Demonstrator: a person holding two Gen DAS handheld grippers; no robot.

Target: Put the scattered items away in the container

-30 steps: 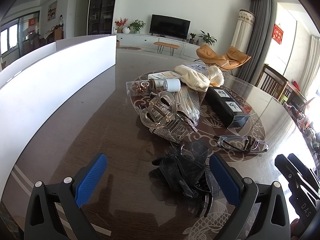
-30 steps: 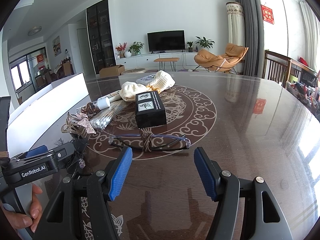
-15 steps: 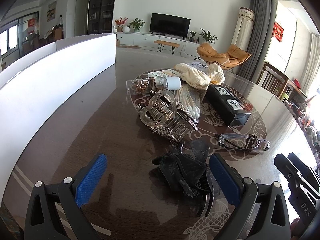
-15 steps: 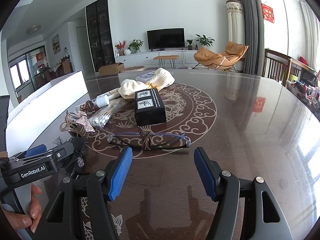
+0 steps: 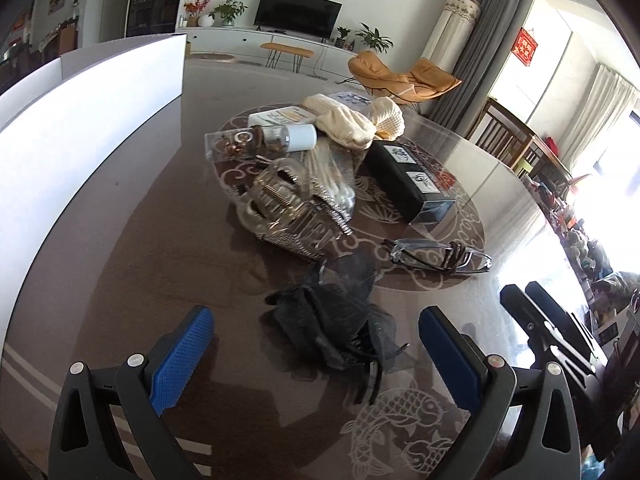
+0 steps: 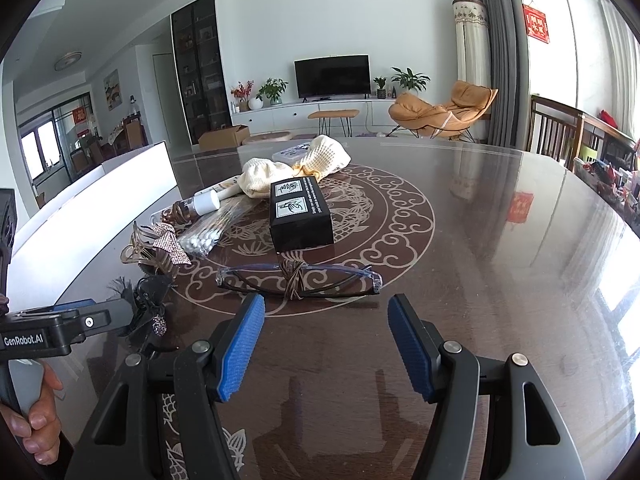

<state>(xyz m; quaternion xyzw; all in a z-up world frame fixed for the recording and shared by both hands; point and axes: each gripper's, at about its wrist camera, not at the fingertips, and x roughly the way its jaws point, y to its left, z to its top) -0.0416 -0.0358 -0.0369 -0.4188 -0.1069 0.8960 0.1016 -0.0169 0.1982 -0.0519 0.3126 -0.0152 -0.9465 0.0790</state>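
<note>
At the far left, a white container stands along the table edge, its long wall rising beside the dark glossy top. The left gripper hangs over the table with its blue-padded fingers spread wide and nothing between them; a hand grips its handle low in the right wrist view. Just ahead of it lies a black mesh bow, crumpled on the wood, apart from both pads.

Beyond the bow sits a clear claw clip resting on a sparkly bow, and behind these a clear vial with a white cap lies on its side. A bag of swabs leans against the clip's right side. Further back, a cream knit cloth is bunched over a flat pack; what the pack holds is too blurred to read.

Right of the swabs, a black box lies flat on the table's scroll inlay. In front of it, glasses rest folded, with a brown tie wrapped round the middle. The right gripper is directly before the glasses, fingers released and wide apart, gripping nothing, the glasses just beyond its tips. To the right the table is bare and glaring with window light.
</note>
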